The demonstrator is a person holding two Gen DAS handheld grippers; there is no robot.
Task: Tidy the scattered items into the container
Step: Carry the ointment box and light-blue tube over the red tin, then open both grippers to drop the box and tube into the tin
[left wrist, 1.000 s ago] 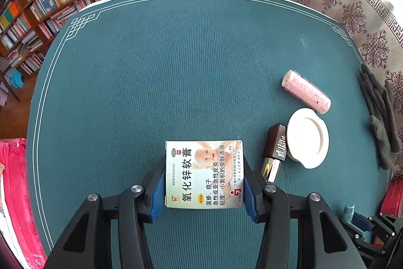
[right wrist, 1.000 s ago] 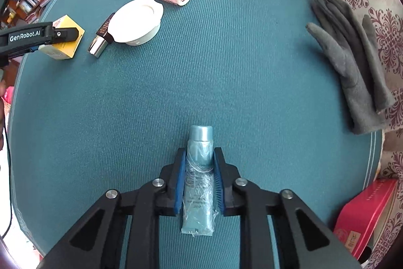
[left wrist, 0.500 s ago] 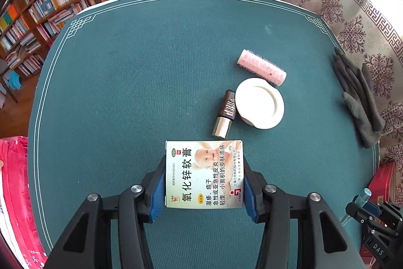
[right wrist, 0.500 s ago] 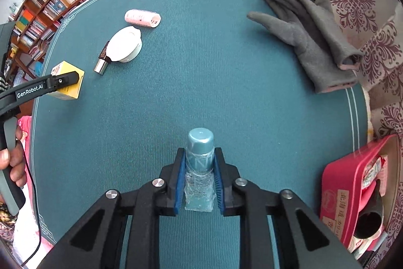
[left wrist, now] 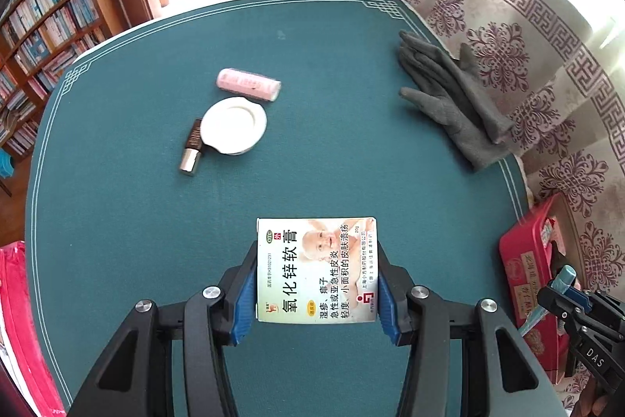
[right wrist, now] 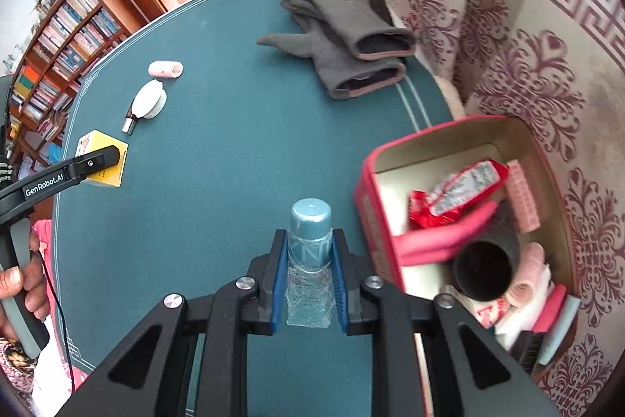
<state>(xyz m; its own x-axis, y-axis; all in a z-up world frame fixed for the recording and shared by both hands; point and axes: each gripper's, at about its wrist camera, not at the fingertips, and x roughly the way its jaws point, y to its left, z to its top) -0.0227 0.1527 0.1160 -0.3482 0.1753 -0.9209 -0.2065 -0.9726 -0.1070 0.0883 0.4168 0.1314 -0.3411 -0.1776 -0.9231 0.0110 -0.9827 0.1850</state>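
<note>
Left tongs (left wrist: 316, 284) clamped on ointment box (left wrist: 316, 270), right tongs (right wrist: 308, 280) clamped on blue tube (right wrist: 309, 253), both carried across the worktop (right wrist: 234, 151) toward the red container (right wrist: 375, 206), now alongside: drop-off probably next.

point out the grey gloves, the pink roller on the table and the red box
grey gloves (right wrist: 343, 38): right wrist view, on the palm of the upper glove
pink roller (left wrist: 248, 85): left wrist view, mid-length of its side
red box (right wrist: 377, 221): right wrist view, on its near red wall
</note>
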